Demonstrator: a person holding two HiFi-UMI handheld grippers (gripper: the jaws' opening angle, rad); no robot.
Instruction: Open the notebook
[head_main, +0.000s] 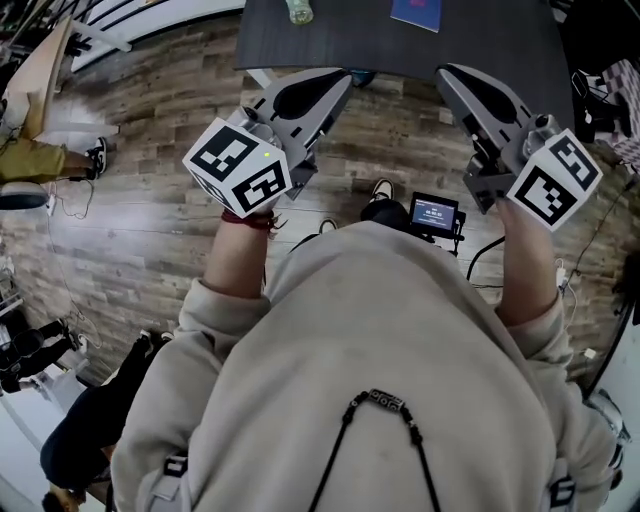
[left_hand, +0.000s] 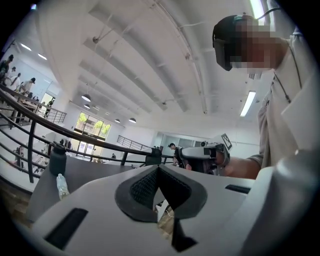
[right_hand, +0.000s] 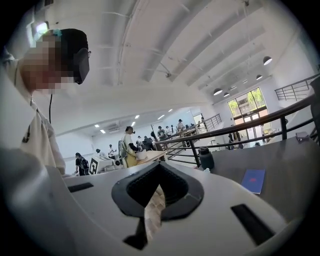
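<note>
As table bears notebook, bottle | left hand-held gripper — closed | right hand-held gripper — closed

Large open hall: railings, pendant lamps.

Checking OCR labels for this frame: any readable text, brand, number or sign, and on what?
None readable.
Screen: lit lines, too small to read.
Notebook: red mark on blue cover, blurred.
Bottle: nothing legible.
Left cube, right cube: square patterns, no letters.
</note>
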